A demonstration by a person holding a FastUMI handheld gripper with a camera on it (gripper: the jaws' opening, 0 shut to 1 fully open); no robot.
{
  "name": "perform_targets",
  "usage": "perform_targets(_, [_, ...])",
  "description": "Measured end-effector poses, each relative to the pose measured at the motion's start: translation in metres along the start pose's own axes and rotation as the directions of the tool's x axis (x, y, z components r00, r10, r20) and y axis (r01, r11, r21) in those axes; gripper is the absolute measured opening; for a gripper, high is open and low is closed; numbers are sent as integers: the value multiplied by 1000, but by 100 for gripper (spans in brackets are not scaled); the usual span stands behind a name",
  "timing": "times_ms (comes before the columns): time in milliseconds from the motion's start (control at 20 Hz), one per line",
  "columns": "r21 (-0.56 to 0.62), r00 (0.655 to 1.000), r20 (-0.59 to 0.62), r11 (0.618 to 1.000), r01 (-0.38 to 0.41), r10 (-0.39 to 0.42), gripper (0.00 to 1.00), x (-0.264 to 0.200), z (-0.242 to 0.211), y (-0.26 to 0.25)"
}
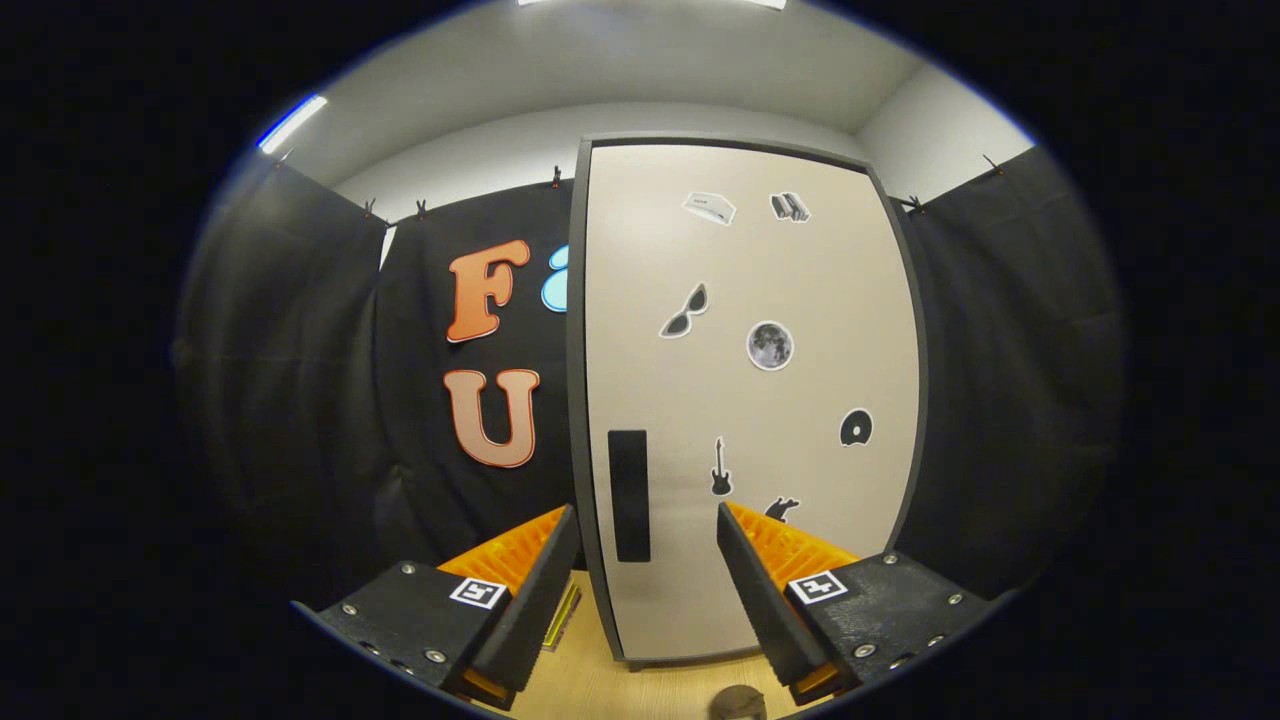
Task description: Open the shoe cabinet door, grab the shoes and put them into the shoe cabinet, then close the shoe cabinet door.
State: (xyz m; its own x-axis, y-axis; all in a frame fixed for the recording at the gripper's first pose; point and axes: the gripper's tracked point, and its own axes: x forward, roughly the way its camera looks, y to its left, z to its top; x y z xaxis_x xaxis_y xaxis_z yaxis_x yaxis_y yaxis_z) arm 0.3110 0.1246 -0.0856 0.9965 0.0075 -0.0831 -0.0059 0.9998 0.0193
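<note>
Gripper (648,525): fingers spread wide, nothing between them, touching nothing. Directly ahead, in the gap between the fingers, stands the cabinet (750,400), upright on a wooden floor (590,680). Door (760,300) shut, flush in its dark frame. A dark vertical handle (629,495) sits low on the door near its left edge, just beyond the left fingertip and apart from it. Door face carries several small stickers (770,345), among them sunglasses, a round moon-like disc and a guitar. A small yellow-edged item (563,615) lies on the floor by the cabinet's left foot, partly hidden behind the left finger; kind cannot be told. A rounded dark object (738,703) shows on the floor below the fingers, cut off; whether it is a shoe cannot be told
</note>
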Motion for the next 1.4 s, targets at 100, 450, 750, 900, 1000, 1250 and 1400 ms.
perform_targets(100, [-6, 1000, -13, 1000, -10, 10, 86, 18, -9, 3])
perform_targets(450, [-12, 1000, -26, 1000, -16, 16, 76, 68, -27, 10])
perform_targets(750, [-26, 999, -48, 1000, -10, 9, 62, 100, -42, 12])
perform_targets(900, [-40, 999, -53, 999, -6, 4, 50, 107, -46, 13])
perform_targets(1000, [-41, 999, -47, 999, -4, 3, 39, 109, -46, 14])
perform_targets(1250, [-12, 997, -76, 1000, -21, 20, 32, 105, -48, 15])
perform_targets(1400, [-28, 998, -63, 999, -24, 22, 30, 103, -47, 14])
